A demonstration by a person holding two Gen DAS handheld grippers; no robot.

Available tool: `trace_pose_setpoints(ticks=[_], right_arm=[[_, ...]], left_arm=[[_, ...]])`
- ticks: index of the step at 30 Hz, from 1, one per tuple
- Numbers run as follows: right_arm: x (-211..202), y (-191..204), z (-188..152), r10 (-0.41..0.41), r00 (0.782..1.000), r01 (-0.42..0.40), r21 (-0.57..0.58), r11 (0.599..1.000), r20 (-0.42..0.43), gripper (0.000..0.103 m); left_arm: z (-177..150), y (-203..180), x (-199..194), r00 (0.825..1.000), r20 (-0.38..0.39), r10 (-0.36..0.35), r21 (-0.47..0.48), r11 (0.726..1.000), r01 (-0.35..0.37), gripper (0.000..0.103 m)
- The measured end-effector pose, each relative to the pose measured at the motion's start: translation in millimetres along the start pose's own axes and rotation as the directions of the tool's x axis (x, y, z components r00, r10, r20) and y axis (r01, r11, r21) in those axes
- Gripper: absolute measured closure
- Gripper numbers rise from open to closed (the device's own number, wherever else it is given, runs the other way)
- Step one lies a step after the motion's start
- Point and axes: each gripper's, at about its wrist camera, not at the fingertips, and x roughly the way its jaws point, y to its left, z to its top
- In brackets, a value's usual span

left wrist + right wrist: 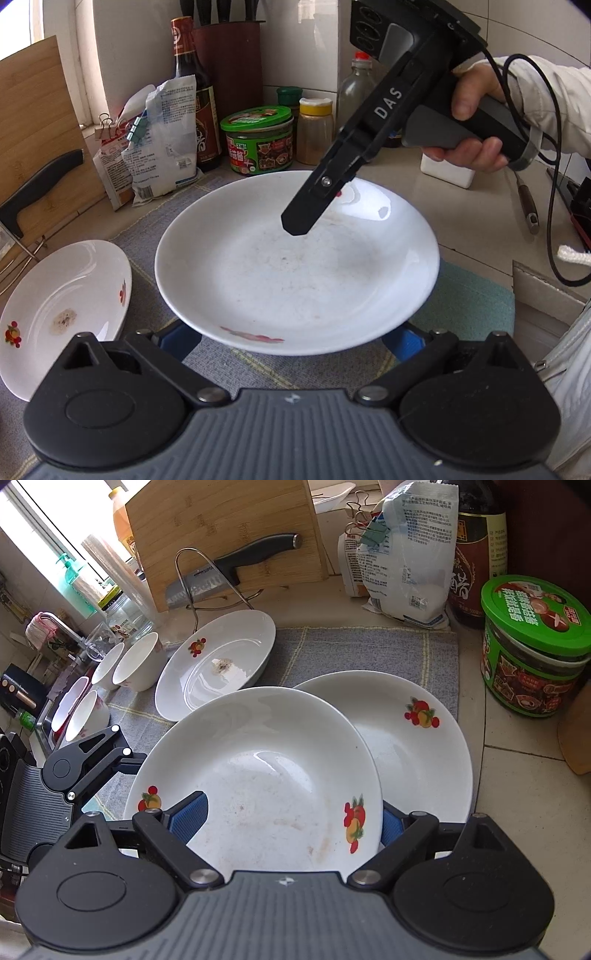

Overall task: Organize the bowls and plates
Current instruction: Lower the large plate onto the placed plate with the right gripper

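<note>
A white plate with fruit prints (295,266) fills the middle of the left wrist view, over the grey mat. My left gripper (295,341) is open wide, its blue pads (177,341) under the plate's near rim. My right gripper (295,225) hovers above the plate's middle. In the right wrist view this plate (258,775) lies partly over a second plate (417,746), and my right gripper (291,823) is open, its pads (190,818) on either side of the near rim. A third plate (218,664) lies behind. Several bowls (136,661) stand at the left.
A cutting board with a knife (236,565) stands at the back on a wire rack. Clipped bags (402,554), a sauce bottle (476,546) and a green-lidded jar (535,642) stand at the back right. The sink edge (44,716) is at the left.
</note>
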Motion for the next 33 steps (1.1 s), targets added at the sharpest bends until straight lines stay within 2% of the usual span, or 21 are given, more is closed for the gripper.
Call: trace_pose_setpoints(ticks=[21, 33], right_arm=[[11, -31, 5, 0.019, 1.000, -0.019, 0.032, 0.999, -0.014, 0.008], [8, -39, 3, 0.011, 1.000, -0.010, 0.051, 0.999, -0.013, 0.008]], left_arm=[[13, 7, 23, 0.999, -0.036, -0.008, -0.028, 1.000, 0.007, 0.001], [17, 14, 34, 0.999, -0.051, 0.011, -0.001, 1.000, -0.011, 0.001]])
